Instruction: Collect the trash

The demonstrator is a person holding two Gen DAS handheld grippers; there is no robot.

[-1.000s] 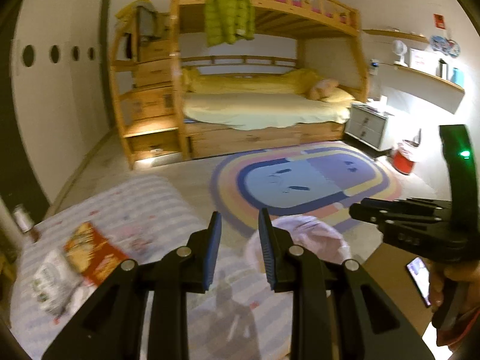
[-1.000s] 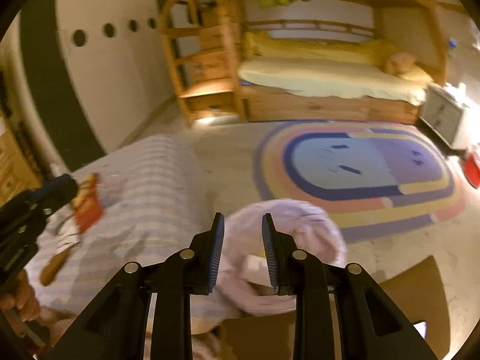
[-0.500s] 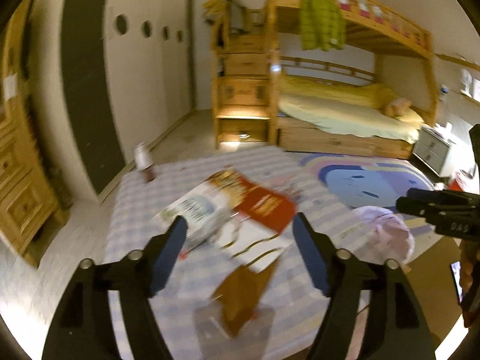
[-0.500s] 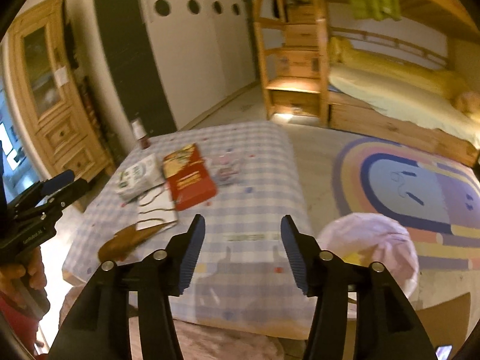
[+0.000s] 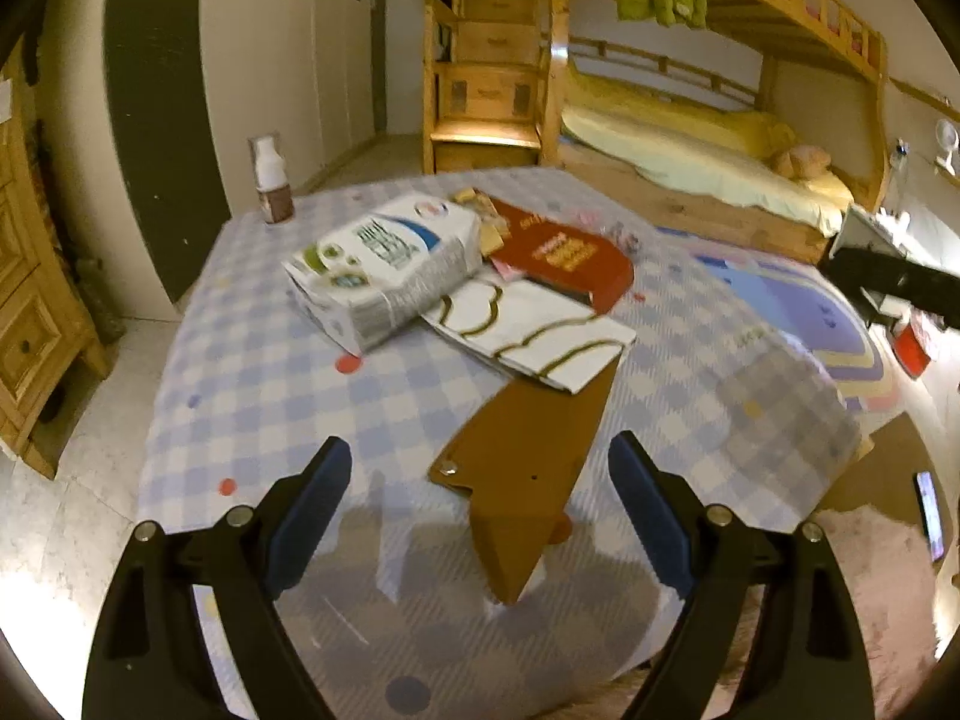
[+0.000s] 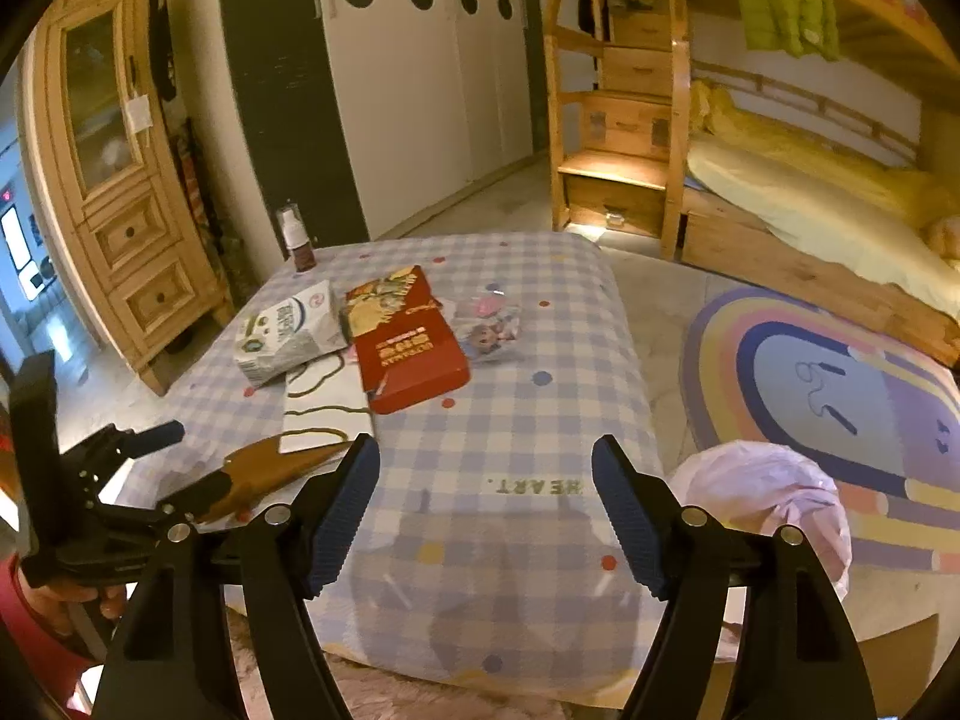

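Observation:
Trash lies on the checked tablecloth [image 5: 252,360]: a white and blue carton bag [image 5: 384,264], a red packet [image 5: 564,258], a white paper with gold lines [image 5: 534,330], a brown paper piece [image 5: 528,468] and a small clear wrapper [image 6: 489,330]. My left gripper [image 5: 480,450] hovers just over the brown piece, jaws opening, nothing between them. Over the table's near edge my right gripper [image 6: 486,447] is also opening and empty. A pink trash bag [image 6: 768,498] sits on the floor to its right. The left gripper [image 6: 180,468] shows in the right wrist view by the brown piece [image 6: 270,468].
A small bottle [image 5: 270,186] stands on the table's far left corner. A wooden cabinet [image 6: 114,180] is on the left; a bunk bed [image 5: 690,120] and a striped rug [image 6: 840,384] lie beyond. A phone [image 5: 927,516] rests on brown cardboard at the right.
Both views have swung left, from the pink bag and rug to the table with the trash. Both grippers' jaws have spread from nearly shut to wide apart. The left gripper has come down.

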